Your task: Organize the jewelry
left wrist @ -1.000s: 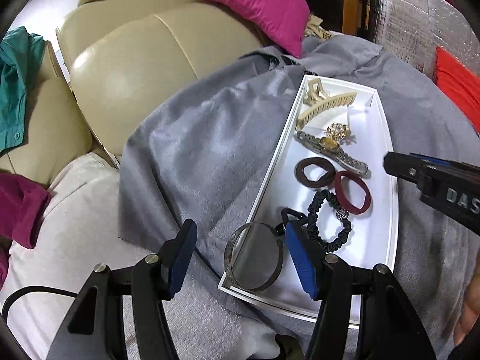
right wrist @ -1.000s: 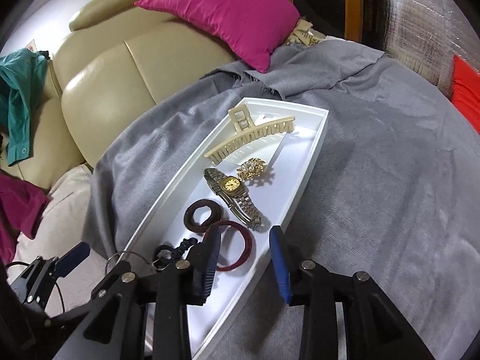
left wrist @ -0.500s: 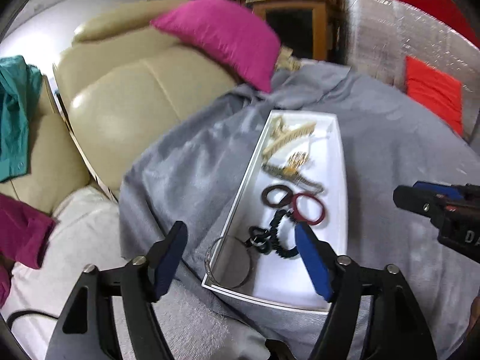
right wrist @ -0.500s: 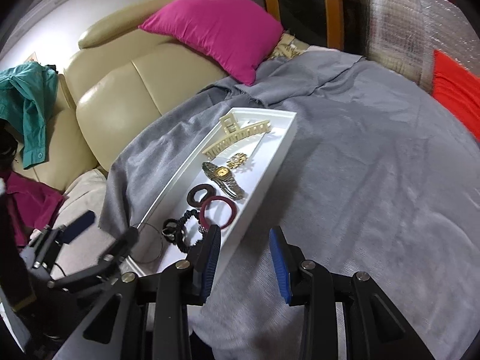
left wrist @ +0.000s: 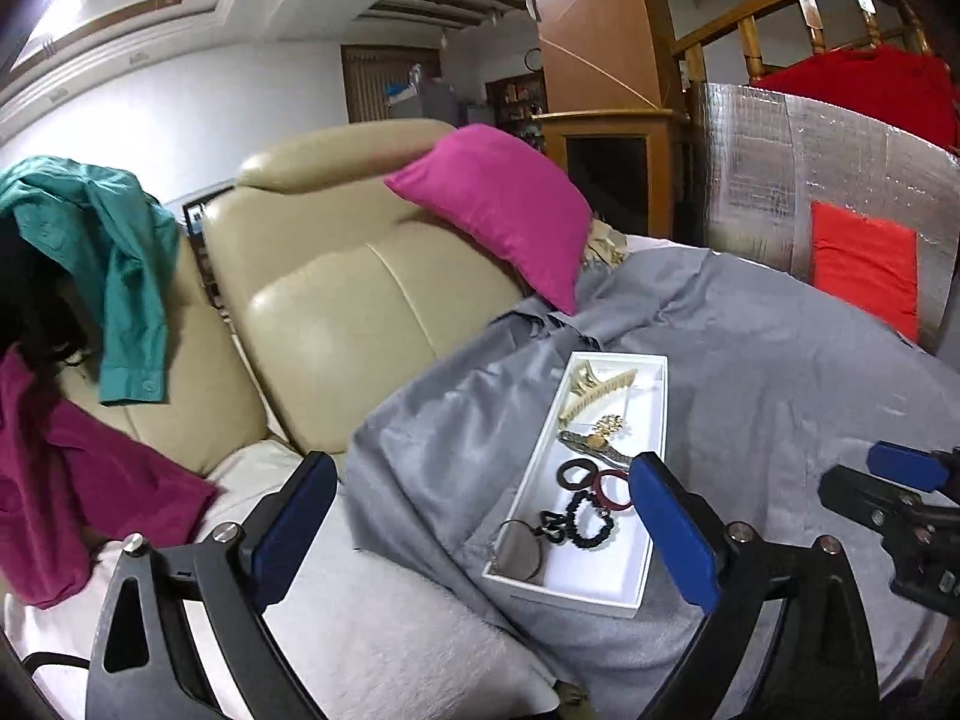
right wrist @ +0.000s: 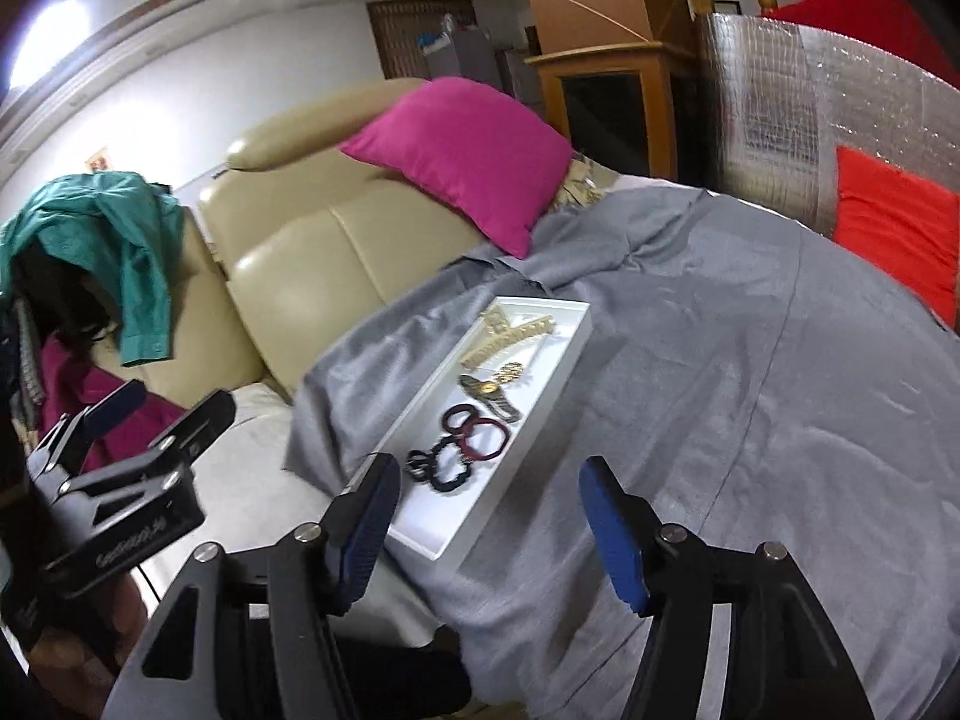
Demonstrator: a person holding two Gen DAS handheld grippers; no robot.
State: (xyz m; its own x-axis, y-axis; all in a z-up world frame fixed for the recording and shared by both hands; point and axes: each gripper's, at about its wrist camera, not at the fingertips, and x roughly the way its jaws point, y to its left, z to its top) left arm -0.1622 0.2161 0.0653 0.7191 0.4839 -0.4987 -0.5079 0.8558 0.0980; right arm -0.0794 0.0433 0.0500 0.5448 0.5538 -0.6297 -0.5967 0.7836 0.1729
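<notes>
Hovering empty, both jaws just opening, the left tool (left wrist: 480, 516) and right tool (right wrist: 489, 510) are facing the white tray (left wrist: 651, 546) ahead; its light, slippery jewelry wants gentle edge pinches.

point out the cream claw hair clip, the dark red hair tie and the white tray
cream claw hair clip (left wrist: 591, 394), left wrist view, on its toothed body
dark red hair tie (left wrist: 615, 490), left wrist view, on its ring
white rectangular tray (left wrist: 600, 573), left wrist view, on its bare floor

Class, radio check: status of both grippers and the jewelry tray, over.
Left gripper and right gripper open, empty, jaws just widened. White tray holds hair claw, watch, hair ties. Nothing obstructing.
</notes>
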